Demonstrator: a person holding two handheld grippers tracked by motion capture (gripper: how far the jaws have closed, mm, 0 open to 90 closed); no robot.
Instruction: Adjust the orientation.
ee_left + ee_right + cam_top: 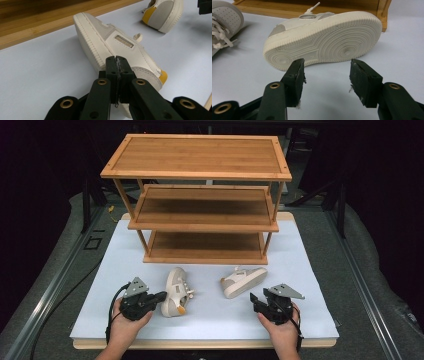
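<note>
**Left shoe gripped; right shoe awaiting pickup**

Nearest, the left hand-held gripper (161,296) has its jaws pinched tight on the left shoe's (176,292) heel collar; its long axis runs near-to-far. The right hand-held gripper (256,301) stands open, empty. The right shoe (243,280) lies just beyond on its side, sole facing it. Farther: the shelf (205,227) on the worktop (310,270).

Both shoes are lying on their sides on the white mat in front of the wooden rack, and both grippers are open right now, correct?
Not quite. The left gripper is shut, its jaws pressed together in front of the left shoe, as the left gripper view shows. The right gripper is open. Both shoes, including the right shoe, do lie on their sides on the white mat before the wooden rack.
</note>
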